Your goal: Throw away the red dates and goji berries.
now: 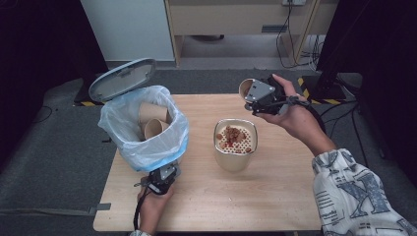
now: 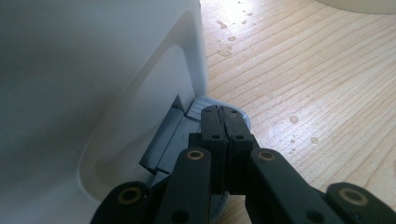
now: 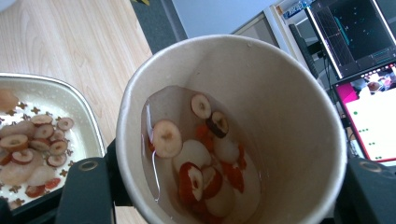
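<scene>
My right gripper is shut on a tan paper cup, held tilted above the table's far right side. In the right gripper view the cup holds a little liquid with red date slices and pale fruit pieces. A beige container with a perforated strainer top stands mid-table, with fruit slices lying on the strainer. My left gripper is shut, with its tips resting on the grey foot pedal of the white bin.
The bin stands at the table's left with a pale blue bag liner, its grey lid raised. Used paper cups lie inside. Water droplets dot the wood near the pedal. Monitors stand beyond the table's far right edge.
</scene>
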`<state>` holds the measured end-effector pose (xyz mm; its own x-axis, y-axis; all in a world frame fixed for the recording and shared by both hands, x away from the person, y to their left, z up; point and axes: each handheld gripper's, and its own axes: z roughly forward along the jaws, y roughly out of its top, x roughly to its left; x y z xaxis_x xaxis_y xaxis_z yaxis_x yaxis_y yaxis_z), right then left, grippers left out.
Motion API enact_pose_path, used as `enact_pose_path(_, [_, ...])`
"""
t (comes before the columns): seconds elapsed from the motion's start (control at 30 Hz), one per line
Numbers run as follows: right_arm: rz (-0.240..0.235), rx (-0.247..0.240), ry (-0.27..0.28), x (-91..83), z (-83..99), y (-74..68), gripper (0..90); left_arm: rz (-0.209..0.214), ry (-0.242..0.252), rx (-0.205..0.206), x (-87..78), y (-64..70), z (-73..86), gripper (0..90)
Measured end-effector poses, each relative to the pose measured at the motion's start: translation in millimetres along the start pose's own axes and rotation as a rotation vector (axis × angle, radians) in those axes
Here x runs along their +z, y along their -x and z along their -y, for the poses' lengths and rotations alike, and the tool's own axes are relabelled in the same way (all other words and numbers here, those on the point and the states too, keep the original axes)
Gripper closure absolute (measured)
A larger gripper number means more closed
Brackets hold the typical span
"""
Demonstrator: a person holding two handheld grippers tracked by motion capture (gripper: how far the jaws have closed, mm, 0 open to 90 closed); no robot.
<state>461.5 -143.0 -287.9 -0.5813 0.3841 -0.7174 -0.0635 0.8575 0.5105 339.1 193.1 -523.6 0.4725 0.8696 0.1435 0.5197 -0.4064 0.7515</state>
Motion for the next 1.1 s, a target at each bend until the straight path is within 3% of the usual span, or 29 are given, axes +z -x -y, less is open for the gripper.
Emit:
enact_pose_path(0.3, [0.036,-0.101,-0.041,0.1,-1.3,-4.6,33.3,-0.002,-0.001,-0.003,0.0,0.4,0.0,88.1])
enact_pose_path(0.7, [0.044,-0.122,-0.047,-1.4,-2.5,-2.9,33.4,-0.002,-0.001,0.001,0.0,0.3,0.0,88.1])
enact_pose_path(0.87, [0.062,-0.182,-0.068,-3.9,-6.4,-2.0,33.5,0.000,0.000,0.001,0.1,0.0,0.0,88.1])
enact_pose_path(1.1, [0.052,-0.165,-0.062,-4.5,-5.9,-1.7,33.6,0.001,0.000,0.002,0.1,-0.2,-0.1,88.1])
